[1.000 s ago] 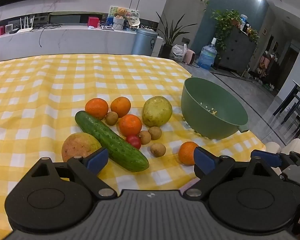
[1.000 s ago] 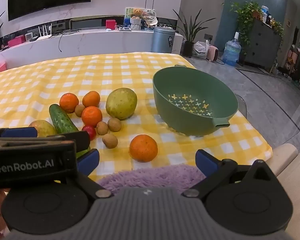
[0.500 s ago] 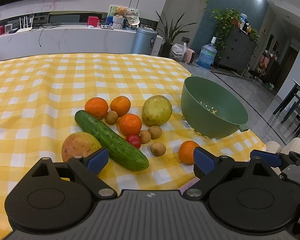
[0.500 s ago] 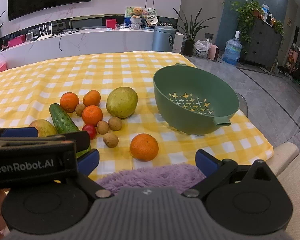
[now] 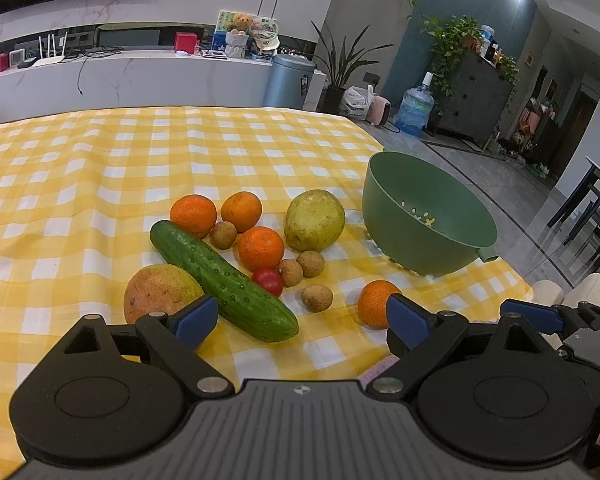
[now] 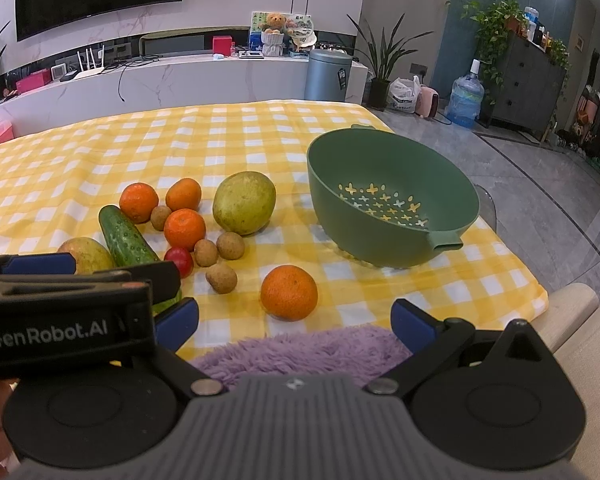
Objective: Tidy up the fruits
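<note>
Fruit lies on a yellow checked tablecloth (image 5: 100,168): several oranges, one (image 6: 289,292) apart at the near edge, a green-yellow pear (image 6: 244,202), a reddish mango (image 5: 160,292), a cucumber (image 5: 224,280), a red tomato (image 5: 268,280) and several small brown longans (image 6: 221,277). An empty green colander bowl (image 6: 392,200) stands to the right of them. My left gripper (image 5: 302,320) is open and empty, near the cucumber's end. My right gripper (image 6: 296,320) is open and empty, just behind the lone orange.
A purple fluffy cloth (image 6: 300,350) lies at the table's near edge under my right gripper. The left gripper's body (image 6: 60,308) fills the right wrist view's left side. The table edge drops off right of the bowl, with a cream chair (image 6: 572,308) there.
Both grippers have crept slightly forward toward the fruit. Nothing on the table has moved.
</note>
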The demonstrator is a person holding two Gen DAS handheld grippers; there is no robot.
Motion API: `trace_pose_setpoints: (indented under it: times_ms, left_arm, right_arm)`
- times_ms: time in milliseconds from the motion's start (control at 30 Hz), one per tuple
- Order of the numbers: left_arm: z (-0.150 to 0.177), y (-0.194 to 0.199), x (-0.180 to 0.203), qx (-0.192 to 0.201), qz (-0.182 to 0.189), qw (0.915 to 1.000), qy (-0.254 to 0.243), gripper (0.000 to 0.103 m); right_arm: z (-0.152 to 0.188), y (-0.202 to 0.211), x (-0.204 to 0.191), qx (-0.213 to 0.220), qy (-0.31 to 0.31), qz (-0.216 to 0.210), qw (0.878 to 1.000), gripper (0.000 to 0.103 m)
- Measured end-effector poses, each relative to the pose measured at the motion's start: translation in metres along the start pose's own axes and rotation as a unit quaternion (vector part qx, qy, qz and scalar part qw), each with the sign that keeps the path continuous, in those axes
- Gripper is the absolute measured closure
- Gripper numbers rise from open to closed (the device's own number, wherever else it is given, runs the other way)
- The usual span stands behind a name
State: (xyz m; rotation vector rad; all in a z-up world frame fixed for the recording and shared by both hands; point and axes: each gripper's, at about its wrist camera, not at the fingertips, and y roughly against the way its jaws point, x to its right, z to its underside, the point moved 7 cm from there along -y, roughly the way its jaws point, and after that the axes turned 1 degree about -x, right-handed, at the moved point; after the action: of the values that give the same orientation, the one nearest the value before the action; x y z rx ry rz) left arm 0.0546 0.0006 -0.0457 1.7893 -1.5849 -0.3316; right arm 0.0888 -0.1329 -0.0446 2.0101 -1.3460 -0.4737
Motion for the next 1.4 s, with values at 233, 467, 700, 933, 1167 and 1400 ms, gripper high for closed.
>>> trace_pose_setpoints:
  times_ms: [233,467,700,933,1167,1400]
  left_arm:
    - [0.0001,-0.0008,-0.0011,0.001,-0.003,1.0,-0.003,0.0]
    - [0.0004,-0.0007,-0.0002,0.001,-0.003,1.0,-0.003,0.0]
    - [0.0006,-0.001,-0.0004,0.001,-0.004,1.0,-0.004,0.0]
    - [0.0005,-0.0009,-0.0003,0.0,-0.003,1.0,-0.003,0.0]
    - [0.0004,-0.001,-0.0003,0.001,-0.004,1.0,-0.004,0.0]
    - [0.001,-0.0008,-0.0004,0.0,-0.002,1.0,-0.006,0.0]
  right_arm:
    - [-0.0003,-0.0003,0.0004,-0.002,0.0,-0.001,1.0,0.005]
    - [-0.0004,-0.0003,0.0005,-0.002,0.0,-0.001,1.0,0.005]
    - [-0.0003,-0.0005,0.0005,-0.002,0.0,-0.001,1.0,0.005]
    - [-0.0003,-0.0006,0.0005,-0.002,-0.001,-0.001,1.0,0.005]
    - [0.0007,-0.001,-0.0002,-0.003,-0.001,-0.002,1.0,0.005]
    - [0.0009,-0.0014,-0.0001,-0.004,-0.002,-0.003,1.0,0.005]
